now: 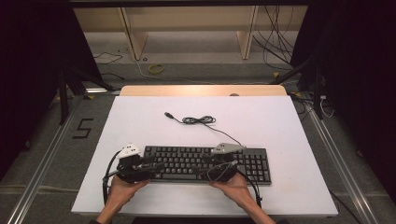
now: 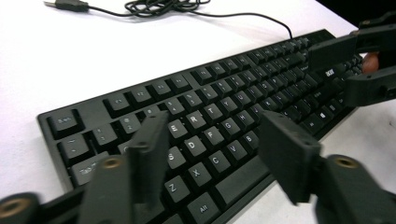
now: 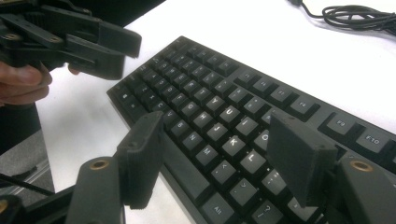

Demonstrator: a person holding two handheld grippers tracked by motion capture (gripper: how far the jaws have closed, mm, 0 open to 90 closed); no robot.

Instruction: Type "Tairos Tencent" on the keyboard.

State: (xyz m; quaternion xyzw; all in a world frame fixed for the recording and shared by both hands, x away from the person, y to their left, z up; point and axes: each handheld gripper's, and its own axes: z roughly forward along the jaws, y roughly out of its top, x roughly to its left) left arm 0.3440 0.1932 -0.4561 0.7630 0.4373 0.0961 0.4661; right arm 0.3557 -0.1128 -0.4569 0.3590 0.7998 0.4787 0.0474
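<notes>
Two claws, left claw and right claw, hover apart over the keyboard; it looks rigid, light plastic, so I'd grab its end edges.

Both forearms are bare, no sleeves showing. The left gripper and right gripper are black, each topped by a grey three-cornered plate, trailing black cables; brass-coloured screw inserts sit at the flat rectangular jaws' bases.
</notes>
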